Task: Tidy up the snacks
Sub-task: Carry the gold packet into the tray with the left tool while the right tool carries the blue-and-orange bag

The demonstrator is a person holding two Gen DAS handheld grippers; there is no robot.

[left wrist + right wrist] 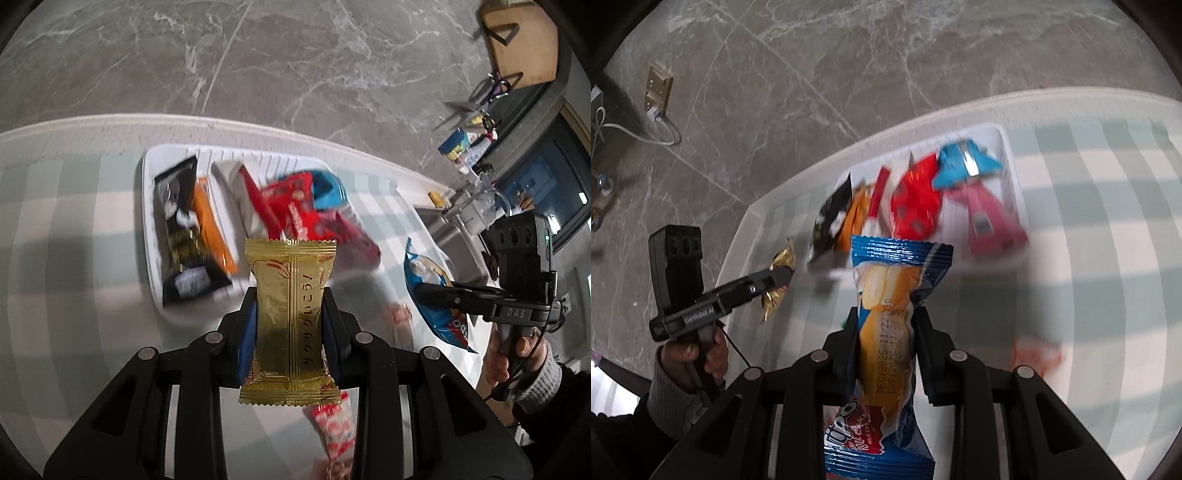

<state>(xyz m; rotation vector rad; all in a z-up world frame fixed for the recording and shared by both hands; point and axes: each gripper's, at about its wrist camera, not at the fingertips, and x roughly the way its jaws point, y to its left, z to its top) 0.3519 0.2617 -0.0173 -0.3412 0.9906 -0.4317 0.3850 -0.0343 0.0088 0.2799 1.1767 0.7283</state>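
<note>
Gold wrapper (290, 317) glossy foil; blue wrapper (886, 332) shiny plastic film; tray (151, 236) smooth white plastic (12 o'clock); floor (295, 66) polished marble-look.

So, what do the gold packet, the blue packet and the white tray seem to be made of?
Gold packet: likely metallised plastic film, glossy; it glints and has crimped, zigzag-cut ends.
Blue packet: likely the same kind of shiny film; ribbed heat seal and a printed date.
White tray: probably moulded plastic, smooth with a raised rim; blur leaves this uncertain.
</note>
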